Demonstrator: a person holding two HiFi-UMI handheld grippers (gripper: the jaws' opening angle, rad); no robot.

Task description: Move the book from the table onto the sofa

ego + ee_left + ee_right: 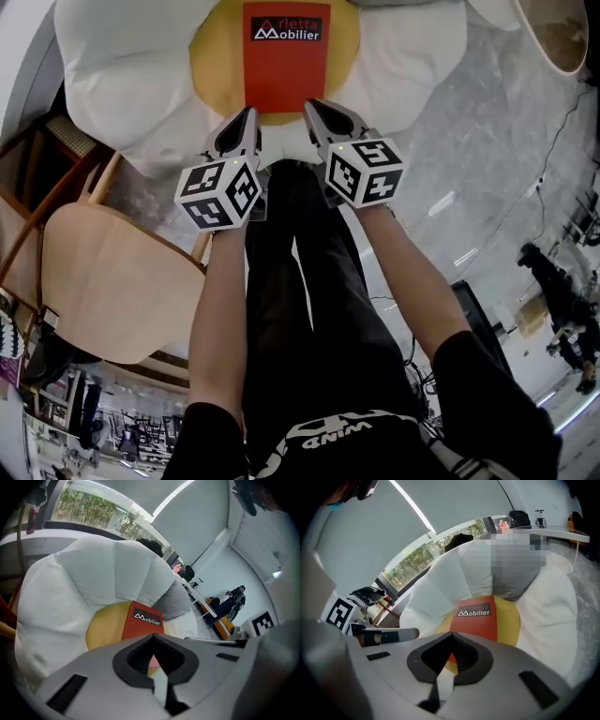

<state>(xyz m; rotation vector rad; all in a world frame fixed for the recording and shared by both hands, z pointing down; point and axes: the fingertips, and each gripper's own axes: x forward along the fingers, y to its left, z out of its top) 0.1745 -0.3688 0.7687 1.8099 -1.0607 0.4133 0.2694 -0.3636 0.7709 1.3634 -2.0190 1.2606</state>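
head view shows the flat red rectangular book (287, 61) lying on the yellow centre of the white petal-shaped sofa (122, 94), long axis pointing away, just beyond the closed, empty left gripper (250, 112) and right gripper (310, 105), equally near.

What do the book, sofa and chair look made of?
Book: likely paper with a matte red cover, flat and printed. Sofa: soft white fabric, puffy seamed petals, yellow centre. Chair: pale wood, probably plywood, smooth bent seat.

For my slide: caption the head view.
Red book rests on the sofa; left gripper and right gripper shut, empty.
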